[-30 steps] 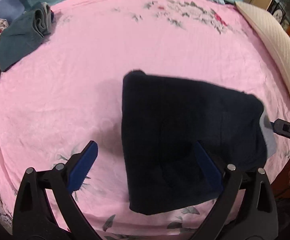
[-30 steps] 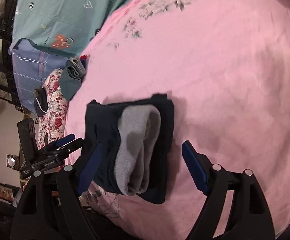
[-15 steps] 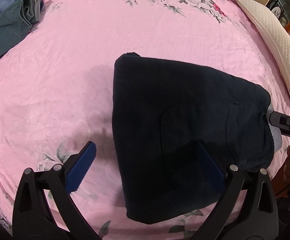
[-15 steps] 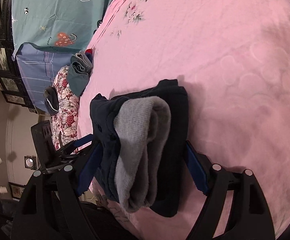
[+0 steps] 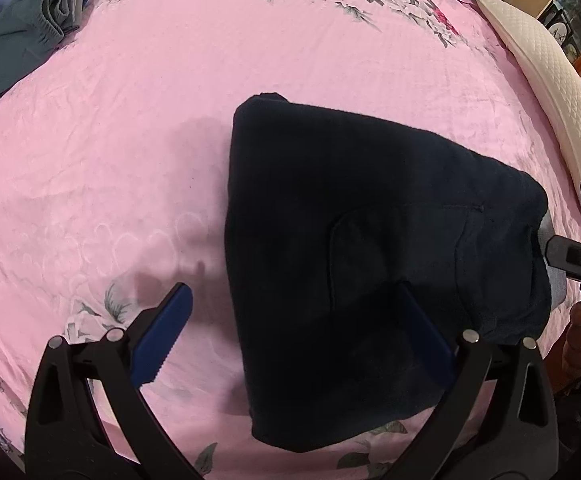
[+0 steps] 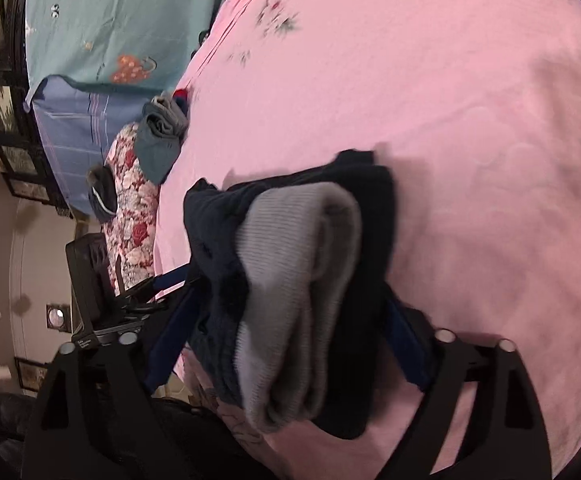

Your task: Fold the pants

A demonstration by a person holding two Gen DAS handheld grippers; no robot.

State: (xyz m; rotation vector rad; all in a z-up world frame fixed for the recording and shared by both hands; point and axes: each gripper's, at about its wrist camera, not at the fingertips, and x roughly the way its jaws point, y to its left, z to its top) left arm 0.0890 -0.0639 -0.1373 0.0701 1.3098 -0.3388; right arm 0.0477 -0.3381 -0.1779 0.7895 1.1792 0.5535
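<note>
Already the dark navy pants [image 5: 370, 264] lie folded into a compact bundle on the pink bedsheet [image 5: 130, 160], toward 4 o'clock of the left view; the left gripper [image 5: 294, 336] gapes over their near edge, gripping nothing; the right gripper [image 6: 290, 320], its jaws just widened, straddles the grey-lined waistband end, so probably only a last fold or squaring remains.

right claw [image 6: 290, 320] pads hidden behind folded pants [image 6: 290, 280], far flowers blurred

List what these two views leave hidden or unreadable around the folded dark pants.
- Left wrist view: the folded dark pants hide the sheet beneath; the right tool is cut off by the edge.
- Right wrist view: the pants' grey waistband hides whether either pad touches cloth; the far flower print is blurred.
</note>
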